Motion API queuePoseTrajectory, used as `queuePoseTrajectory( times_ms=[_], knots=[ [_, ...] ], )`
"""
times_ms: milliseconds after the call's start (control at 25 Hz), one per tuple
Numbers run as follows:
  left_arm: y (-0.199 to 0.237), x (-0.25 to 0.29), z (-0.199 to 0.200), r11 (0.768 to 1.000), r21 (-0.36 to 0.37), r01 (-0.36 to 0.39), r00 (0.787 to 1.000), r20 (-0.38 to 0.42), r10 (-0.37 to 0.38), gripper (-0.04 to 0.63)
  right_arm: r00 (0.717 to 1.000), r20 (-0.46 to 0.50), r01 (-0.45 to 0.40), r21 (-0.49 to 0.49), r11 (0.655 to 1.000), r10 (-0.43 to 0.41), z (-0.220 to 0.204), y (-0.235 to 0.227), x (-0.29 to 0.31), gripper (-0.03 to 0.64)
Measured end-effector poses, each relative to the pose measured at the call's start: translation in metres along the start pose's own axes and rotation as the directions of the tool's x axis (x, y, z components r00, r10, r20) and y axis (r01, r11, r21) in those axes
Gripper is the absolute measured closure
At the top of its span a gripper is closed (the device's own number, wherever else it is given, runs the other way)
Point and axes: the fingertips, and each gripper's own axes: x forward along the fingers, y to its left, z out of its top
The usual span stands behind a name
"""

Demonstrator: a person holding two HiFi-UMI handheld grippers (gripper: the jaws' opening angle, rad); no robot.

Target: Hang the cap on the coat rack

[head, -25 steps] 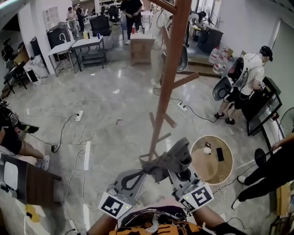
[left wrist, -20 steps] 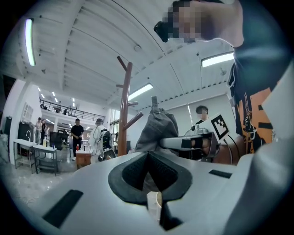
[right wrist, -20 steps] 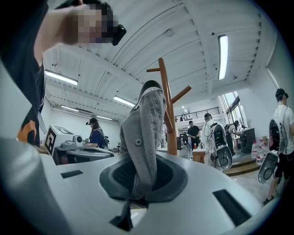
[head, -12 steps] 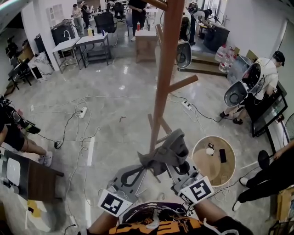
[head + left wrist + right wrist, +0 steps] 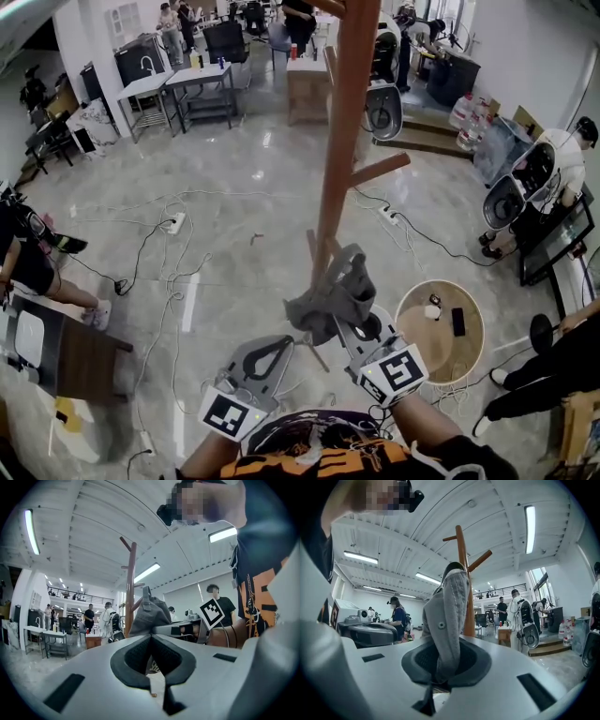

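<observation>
The grey cap (image 5: pixel 333 295) hangs in the air just in front of the foot of the wooden coat rack (image 5: pixel 342 141). My right gripper (image 5: pixel 345 323) is shut on the cap's lower edge and holds it upright. In the right gripper view the cap (image 5: pixel 445 616) rises out of the right gripper (image 5: pixel 444 667), with the rack's pole (image 5: pixel 464 573) straight behind it. My left gripper (image 5: pixel 292 339) sits lower and to the left, shut, with nothing in it. In the left gripper view the left gripper (image 5: pixel 151 637) points at the cap (image 5: pixel 149 613) and the rack (image 5: pixel 130 588).
A round wooden table (image 5: pixel 469 361) carrying a phone stands to the right of the rack's base. Cables and power strips (image 5: pixel 173 225) trail over the glossy floor. A dark desk (image 5: pixel 56 361) is at the left. People stand at the right (image 5: pixel 544 178) and at the far benches.
The right gripper has carried the cap a little upward and closer to the rack's pole. The left gripper has stayed low, now just under the cap's edge.
</observation>
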Motion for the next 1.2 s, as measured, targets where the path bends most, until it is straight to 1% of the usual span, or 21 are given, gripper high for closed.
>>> queuePoseTrajectory(
  times_ms=[280,560,880,1000,1200],
  knots=[
    [0.007,-0.006,0.001,0.999,0.006,-0.048,0.999,0.003,0.048,0.572,0.999,-0.04,-0.005,0.023,1.0,0.006,-0.014,-0.009,0.017,0.572],
    [0.012,-0.012,0.003,0.997,0.009,-0.075,0.997,0.005,0.074,0.572,0.998,-0.065,0.001,0.041,0.999,0.001,-0.03,-0.017,0.034,0.572],
    [0.012,-0.012,0.002,0.996,0.008,-0.085,0.996,0.0,0.085,0.572,0.992,-0.124,0.014,0.068,0.998,-0.006,-0.059,-0.026,0.041,0.572],
    [0.013,-0.011,0.001,0.997,0.009,-0.082,0.997,0.001,0.082,0.571,0.992,-0.129,0.026,0.077,0.997,-0.016,-0.068,-0.031,0.044,0.572],
    [0.012,-0.01,0.001,0.998,0.008,-0.067,0.998,0.005,0.067,0.571,0.991,-0.13,0.046,0.051,0.998,-0.04,-0.071,-0.04,0.048,0.568]
  ],
)
